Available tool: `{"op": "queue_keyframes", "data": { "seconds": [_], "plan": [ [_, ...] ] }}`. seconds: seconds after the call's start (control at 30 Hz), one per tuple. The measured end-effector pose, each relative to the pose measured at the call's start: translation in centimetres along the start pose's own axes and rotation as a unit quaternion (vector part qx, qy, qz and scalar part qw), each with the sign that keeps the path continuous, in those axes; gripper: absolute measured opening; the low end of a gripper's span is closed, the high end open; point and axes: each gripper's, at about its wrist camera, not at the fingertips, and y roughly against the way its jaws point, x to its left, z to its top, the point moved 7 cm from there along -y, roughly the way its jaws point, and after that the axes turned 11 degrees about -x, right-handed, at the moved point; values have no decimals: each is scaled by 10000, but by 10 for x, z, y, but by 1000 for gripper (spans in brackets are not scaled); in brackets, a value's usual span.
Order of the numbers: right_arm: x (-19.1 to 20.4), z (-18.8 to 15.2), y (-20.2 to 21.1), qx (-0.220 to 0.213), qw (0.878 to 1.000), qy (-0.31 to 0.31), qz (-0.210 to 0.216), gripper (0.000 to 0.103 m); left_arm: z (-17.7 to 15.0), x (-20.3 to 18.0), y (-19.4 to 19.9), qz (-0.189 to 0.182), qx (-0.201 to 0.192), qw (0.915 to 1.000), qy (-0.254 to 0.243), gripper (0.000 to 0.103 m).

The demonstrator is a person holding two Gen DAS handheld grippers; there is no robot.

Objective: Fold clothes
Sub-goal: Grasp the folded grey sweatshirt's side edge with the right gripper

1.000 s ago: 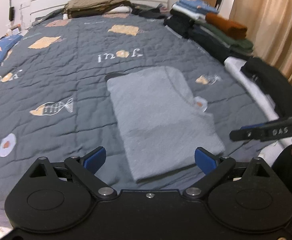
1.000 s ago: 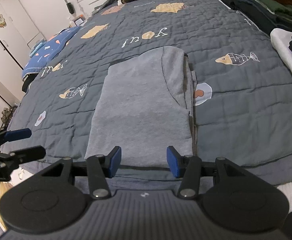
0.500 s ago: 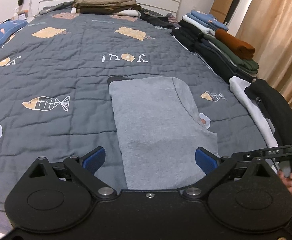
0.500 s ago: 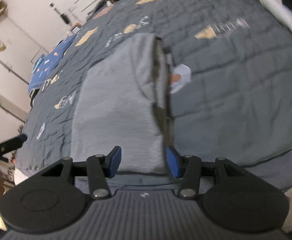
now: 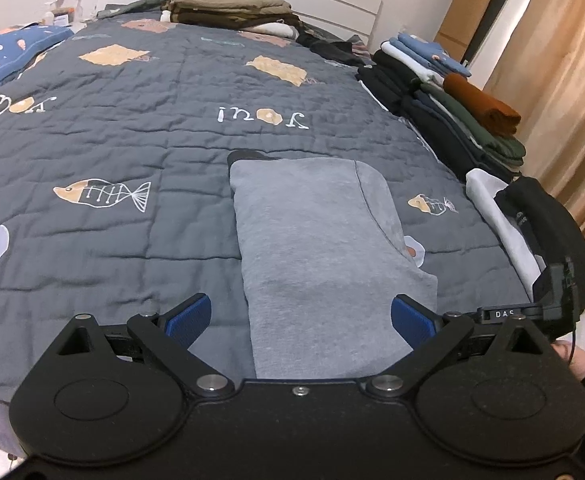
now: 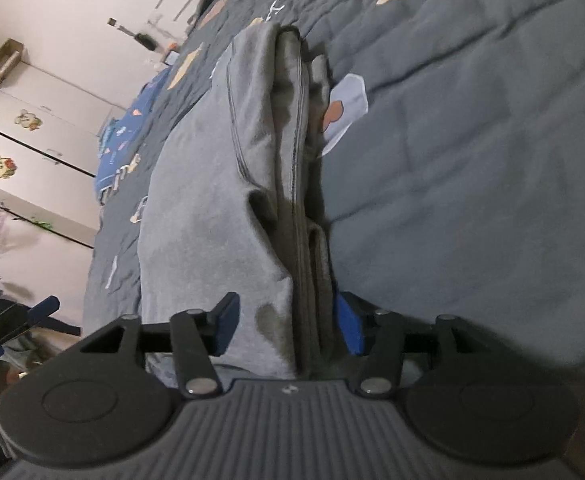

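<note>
A folded grey fleece garment [image 5: 316,248] lies on the dark grey quilted bed [image 5: 132,152], long axis running away. The right gripper [image 6: 288,320], nearer, has just opened its jaws wider, straddling the near right edge without pinching. The left gripper [image 5: 300,316] hovers, jaws wide, empty.

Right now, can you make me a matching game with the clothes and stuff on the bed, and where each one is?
Things:
1. grey top
2. rust-orange garment
3. tan and brown pile
4. blue pillow

Places:
A. at the far end of the bed, by the white headboard
B. on top of the dark stack along the right edge of the bed
C. at the far left corner of the bed
D. flat in the middle of the quilt, nearest the fingers

Pairs: 1-D, 2-B, 3-A, 4-C
</note>
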Motion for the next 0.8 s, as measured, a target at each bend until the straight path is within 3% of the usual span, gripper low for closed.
{"op": "queue_keyframes", "data": {
  "seconds": [0.27, 0.43, 0.67, 0.8],
  "plan": [
    [3, 0, 1, -43, 9978, -359, 554, 89, -4, 3, -3, 49, 19, 10000, 67, 97],
    [21, -2, -4, 115, 9947, -379, 950, 89, -6, 2, -3, 31, 17, 10000, 54, 97],
    [15, 1, -19, 180, 9915, -717, 1075, 93, -6, 14, -5, 107, 10, 9998, 188, 97],
    [35, 4, -16, 183, 9852, -701, 1552, 94, -6, 17, -6, 109, 6, 9996, 252, 97]
  ]
}}
